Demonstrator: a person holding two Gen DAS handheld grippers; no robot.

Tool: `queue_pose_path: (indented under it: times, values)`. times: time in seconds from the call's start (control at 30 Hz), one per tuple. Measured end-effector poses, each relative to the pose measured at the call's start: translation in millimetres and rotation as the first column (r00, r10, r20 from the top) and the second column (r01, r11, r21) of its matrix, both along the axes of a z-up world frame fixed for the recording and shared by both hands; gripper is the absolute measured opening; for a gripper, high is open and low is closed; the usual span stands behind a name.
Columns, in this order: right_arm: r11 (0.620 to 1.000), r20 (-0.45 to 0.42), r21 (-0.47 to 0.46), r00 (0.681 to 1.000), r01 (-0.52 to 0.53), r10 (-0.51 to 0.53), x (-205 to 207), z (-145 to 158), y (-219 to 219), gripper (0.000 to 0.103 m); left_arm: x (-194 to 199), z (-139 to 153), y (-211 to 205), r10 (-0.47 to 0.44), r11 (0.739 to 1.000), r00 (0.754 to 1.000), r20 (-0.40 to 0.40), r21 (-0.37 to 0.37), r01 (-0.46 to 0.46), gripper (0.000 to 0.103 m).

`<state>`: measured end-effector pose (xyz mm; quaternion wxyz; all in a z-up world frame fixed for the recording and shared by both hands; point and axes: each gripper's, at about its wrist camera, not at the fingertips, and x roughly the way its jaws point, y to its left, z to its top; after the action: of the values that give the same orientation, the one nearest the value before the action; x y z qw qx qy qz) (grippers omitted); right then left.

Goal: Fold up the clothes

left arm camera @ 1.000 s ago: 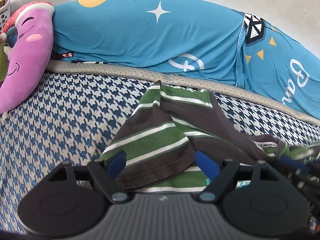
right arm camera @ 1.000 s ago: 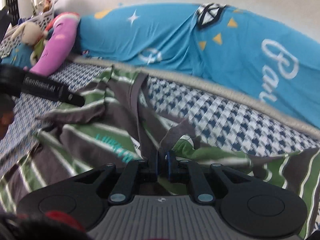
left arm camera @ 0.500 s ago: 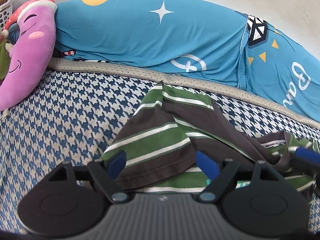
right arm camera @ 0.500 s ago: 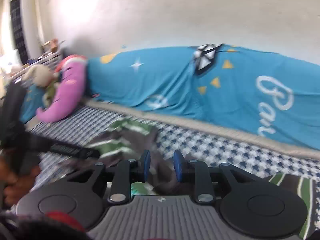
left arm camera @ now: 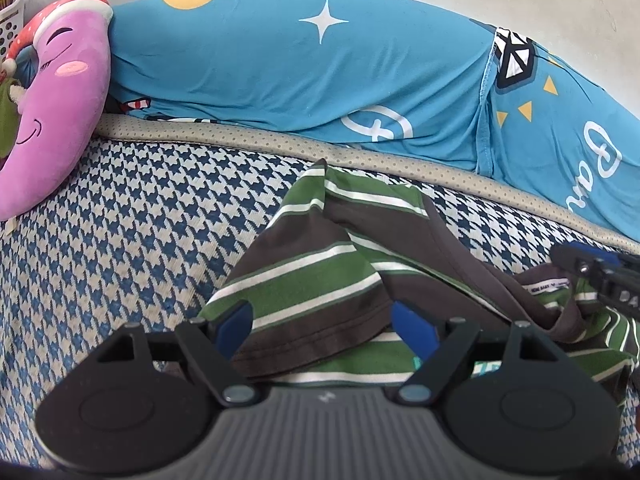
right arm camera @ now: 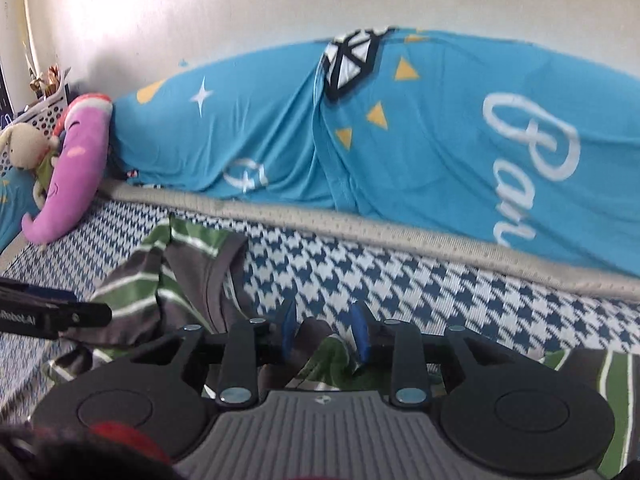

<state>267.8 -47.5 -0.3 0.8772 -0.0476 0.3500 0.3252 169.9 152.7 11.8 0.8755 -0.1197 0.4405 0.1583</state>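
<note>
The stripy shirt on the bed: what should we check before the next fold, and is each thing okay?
1. Striped shirt lies on the houndstooth mat: ok.
2. Shirt flat, no bunching: not ok, sleeve and collar are rumpled.
3. Left gripper open around the sleeve hem: ok.
4. Right gripper let go: ok, jaws have just been opening; cloth sits loose between them.
5. Purple plush clear of the shirt: ok.
6. Whole shirt visible: cannot tell.

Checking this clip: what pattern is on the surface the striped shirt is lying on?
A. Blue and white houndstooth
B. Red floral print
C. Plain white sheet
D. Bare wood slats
A: the green, brown and white striped shirt lies on a mat woven in a blue and white houndstooth pattern, seen in both wrist views.
</note>
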Motion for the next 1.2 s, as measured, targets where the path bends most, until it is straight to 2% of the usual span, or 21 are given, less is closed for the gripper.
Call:
queue_pose_path:
  times: [0.33, 0.37, 0.53, 0.63, 0.77, 0.87, 0.97, 1.07, 1.2]
  values:
    - [0.99, -0.005, -0.123, 0.998, -0.068, 0.068, -7.5, -18.5, 10.6, 0.03, -0.1, -1.9, -2.6, -0.009, 1.0, 1.0, -0.004, 0.002, 0.009, 0.08]
    - [0.989, 0.004, -0.13, 0.998, -0.068, 0.069, -8.1, -18.7, 11.5, 0.029, -0.3, -1.7, -2.7, -0.009, 1.0, 1.0, -0.004, 0.002, 0.009, 0.08]
    - [0.984, 0.048, -0.16, 0.995, -0.074, 0.083, -11.3, -18.2, 16.7, 0.011, -0.4, -2.0, -2.0, -0.007, 1.0, 1.0, -0.005, 0.001, 0.007, 0.08]
    - [0.978, 0.103, -0.191, 0.99, -0.08, 0.101, -16.3, -16.7, 20.7, 0.009, -0.3, -2.6, -1.9, -0.01, 1.0, 1.0, -0.007, 0.001, 0.01, 0.08]
    - [0.985, 0.226, -0.173, 0.974, 0.01, 0.03, -14.0, 0.6, 23.3, 0.009, -0.2, -3.8, -2.4, -0.009, 1.0, 1.0, -0.01, 0.001, 0.009, 0.08]
    - [0.986, 0.335, -0.14, 0.941, 0.091, -0.039, -10.4, 17.6, 28.9, 0.009, 0.2, -4.5, -2.2, -0.004, 1.0, 1.0, -0.011, 0.004, 0.005, 0.08]
    - [0.983, 0.401, -0.069, 0.907, 0.168, -0.127, -3.9, 25.6, 34.9, 0.009, 0.9, -5.8, -1.9, 0.001, 1.0, 1.0, -0.014, 0.009, -0.001, 0.08]
    - [0.971, 0.398, -0.04, 0.895, 0.237, -0.202, 7.8, 17.6, 39.4, 0.009, 2.3, -9.3, -1.4, 0.004, 1.0, 1.0, -0.022, 0.016, -0.004, 0.08]
    - [0.96, 0.309, -0.07, 0.921, 0.271, -0.237, 26.8, -6.7, 39.7, 0.009, 4.2, -14.4, -0.8, 0.008, 1.0, 0.999, -0.037, 0.025, -0.007, 0.08]
